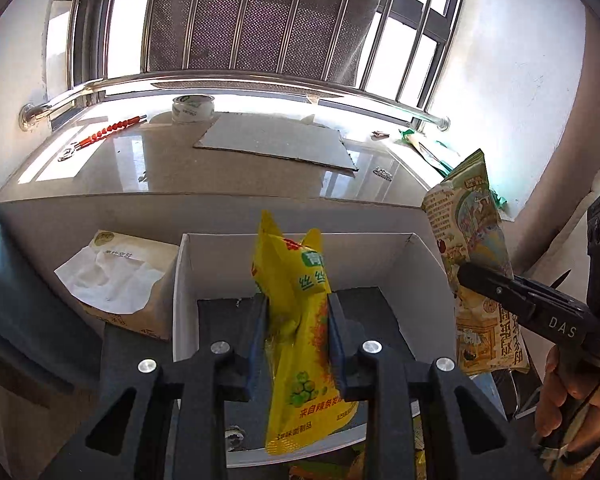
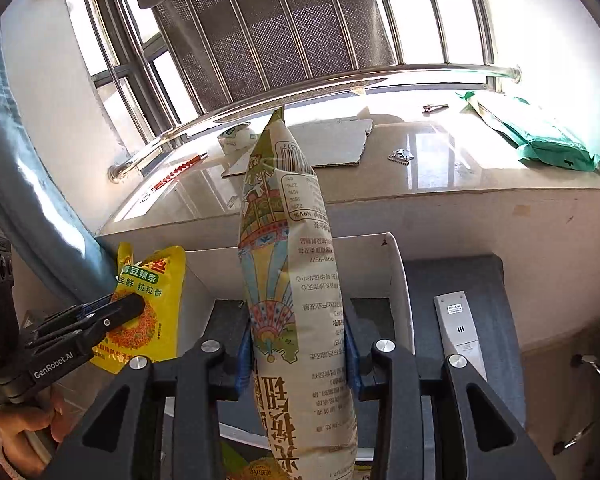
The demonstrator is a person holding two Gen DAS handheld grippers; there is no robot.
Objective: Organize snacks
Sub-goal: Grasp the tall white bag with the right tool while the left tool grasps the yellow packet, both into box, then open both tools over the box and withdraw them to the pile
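Observation:
My left gripper (image 1: pixel 298 312) is shut on a yellow snack bag (image 1: pixel 300 344) and holds it upright over the open white box (image 1: pixel 300 240). My right gripper (image 2: pixel 298 332) is shut on a tall cream snack bag (image 2: pixel 296 280) with printed drawings, held upright above the box's right part (image 2: pixel 396 272). In the left wrist view the cream bag (image 1: pixel 472 248) and the right gripper (image 1: pixel 472 274) are at the right, beside the box. In the right wrist view the yellow bag (image 2: pixel 152 300) and the left gripper (image 2: pixel 136 306) are at the left.
A tissue box (image 1: pixel 120 280) stands left of the white box. A remote (image 2: pixel 460 328) lies on a dark surface to its right. Behind is a marble sill (image 1: pixel 140 168) with cardboard (image 1: pixel 276 142), a tape roll (image 1: pixel 192 108), a green packet (image 2: pixel 540 136) and a railing.

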